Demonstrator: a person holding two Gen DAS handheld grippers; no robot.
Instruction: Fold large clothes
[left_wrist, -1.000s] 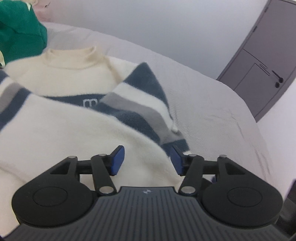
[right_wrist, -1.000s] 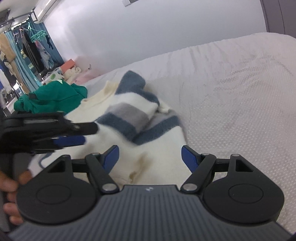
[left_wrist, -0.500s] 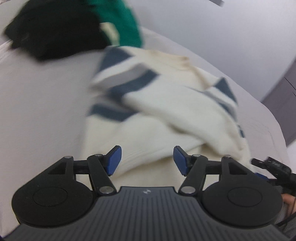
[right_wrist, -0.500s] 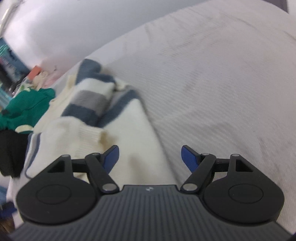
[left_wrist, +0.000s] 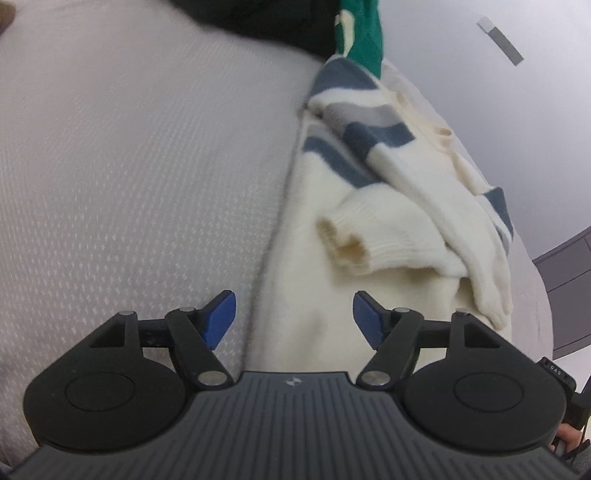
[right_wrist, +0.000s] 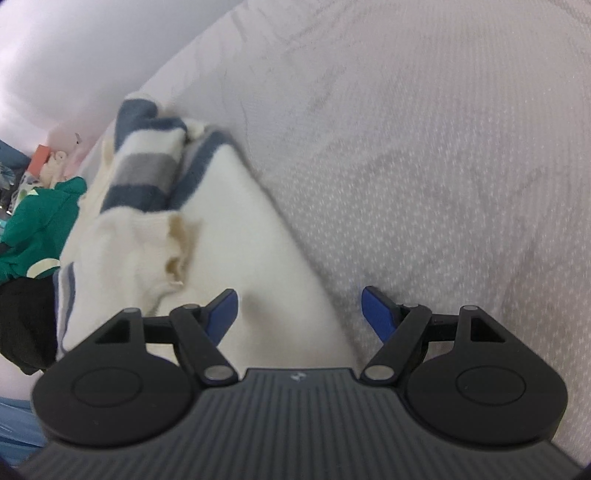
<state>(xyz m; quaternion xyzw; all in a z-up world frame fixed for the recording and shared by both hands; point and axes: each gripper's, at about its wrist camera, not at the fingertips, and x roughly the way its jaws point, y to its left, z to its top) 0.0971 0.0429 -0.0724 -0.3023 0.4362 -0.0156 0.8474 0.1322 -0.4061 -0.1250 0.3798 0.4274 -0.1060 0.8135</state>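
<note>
My left gripper (left_wrist: 293, 317) has swung from over the chest of the sweater (left_wrist: 373, 229) to its left-hand edge, and its jaws have just been opening with nothing caught between them; they now stand spread, straddling the line where cream knit meets the bed (left_wrist: 140, 177). My right gripper (right_wrist: 300, 314) has dipped and rolled to the opposite edge, jaws likewise spread and holding nothing, with the sweater's straight side edge running down between the blue pads. I judge that both sleeves are already laid in across the body, so the sides are done and I am lining up at the lower end for the next fold, probably bringing the hem up toward the collar. The sweater lies on the bed between my two grippers, its collar end toward the wall. It is a thick, fuzzy knit, cream with navy and grey bands across the shoulders and upper sleeves; a ribbed cuff (left_wrist: 345, 243) gapes open on top of the body, soft and rounded. The bedcover is pale grey-pink with a fine dotted weave, smooth with a few faint creases. Beyond the collar sit a green garment (right_wrist: 35, 221) and a black one (right_wrist: 26, 325), bunched loosely.
</note>
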